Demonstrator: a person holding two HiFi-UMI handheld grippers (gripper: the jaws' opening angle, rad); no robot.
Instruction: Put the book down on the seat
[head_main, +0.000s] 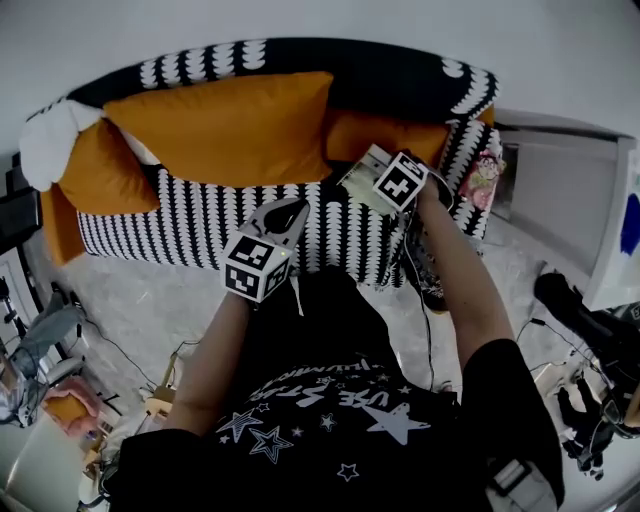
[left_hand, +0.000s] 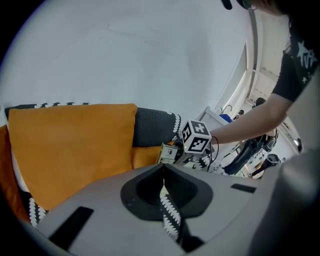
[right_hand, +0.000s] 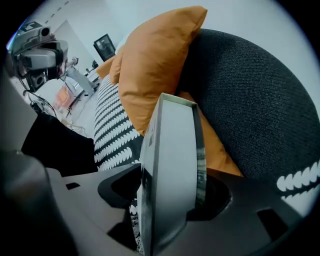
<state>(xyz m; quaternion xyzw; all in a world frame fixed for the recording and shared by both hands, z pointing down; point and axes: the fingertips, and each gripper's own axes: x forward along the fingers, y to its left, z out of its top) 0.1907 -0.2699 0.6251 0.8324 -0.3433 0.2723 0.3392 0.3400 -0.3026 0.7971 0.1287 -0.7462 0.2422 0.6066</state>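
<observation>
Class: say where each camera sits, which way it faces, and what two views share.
Head view: on the person's head, facing down at the sofa; forearms, left gripper, right gripper show.
Left gripper view: on that gripper, facing the orange cushion; closed jaws, right arm show.
Right gripper view: on that gripper, facing the backrest; jaws flank the book.
Shared: the orange cushion.

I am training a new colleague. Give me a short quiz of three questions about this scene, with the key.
1. True or false: the left gripper has its fingers wide apart.
2. What stands between the fingers of the right gripper? A) a cup B) the book C) nothing
3. Fill in: the large cushion on the sofa is ____ in colour.
Key: 1 false; 2 B; 3 orange.
</observation>
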